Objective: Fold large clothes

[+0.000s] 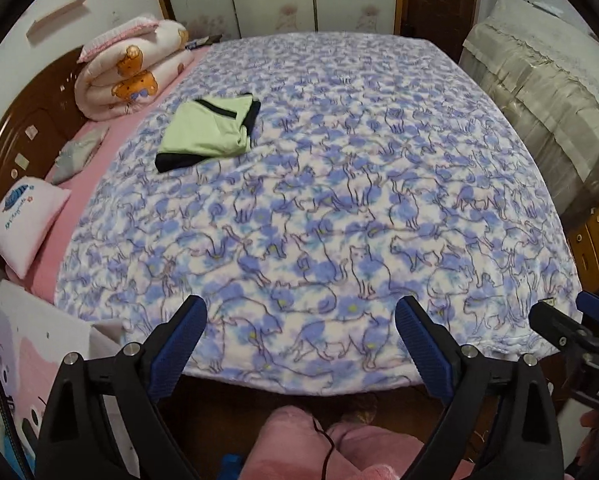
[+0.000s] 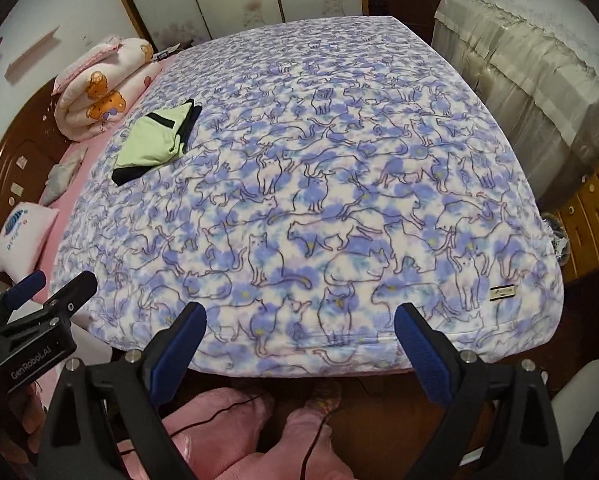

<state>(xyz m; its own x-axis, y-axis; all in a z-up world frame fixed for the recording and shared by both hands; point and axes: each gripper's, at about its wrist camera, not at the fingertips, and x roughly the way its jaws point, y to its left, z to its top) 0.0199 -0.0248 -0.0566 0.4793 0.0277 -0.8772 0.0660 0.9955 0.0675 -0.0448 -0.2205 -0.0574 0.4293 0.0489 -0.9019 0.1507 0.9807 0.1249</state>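
A folded light-green garment with black trim (image 1: 209, 130) lies on the blue cat-print blanket (image 1: 339, 208) at the bed's far left; it also shows in the right wrist view (image 2: 155, 142). My left gripper (image 1: 301, 314) is open and empty, held over the bed's near edge. My right gripper (image 2: 299, 320) is open and empty, also at the near edge of the blanket (image 2: 339, 200). The right gripper also shows at the right edge of the left wrist view (image 1: 579, 328). The left gripper also shows at the left of the right wrist view (image 2: 39, 300).
A rolled pink bear-print quilt (image 1: 127, 76) and a small white pillow (image 1: 23, 224) lie by the wooden headboard (image 1: 27, 120) at left. A cloth-covered cabinet (image 1: 539, 92) and wooden drawers (image 1: 595, 240) stand at right. Pink-clad legs (image 2: 259, 440) are below the grippers.
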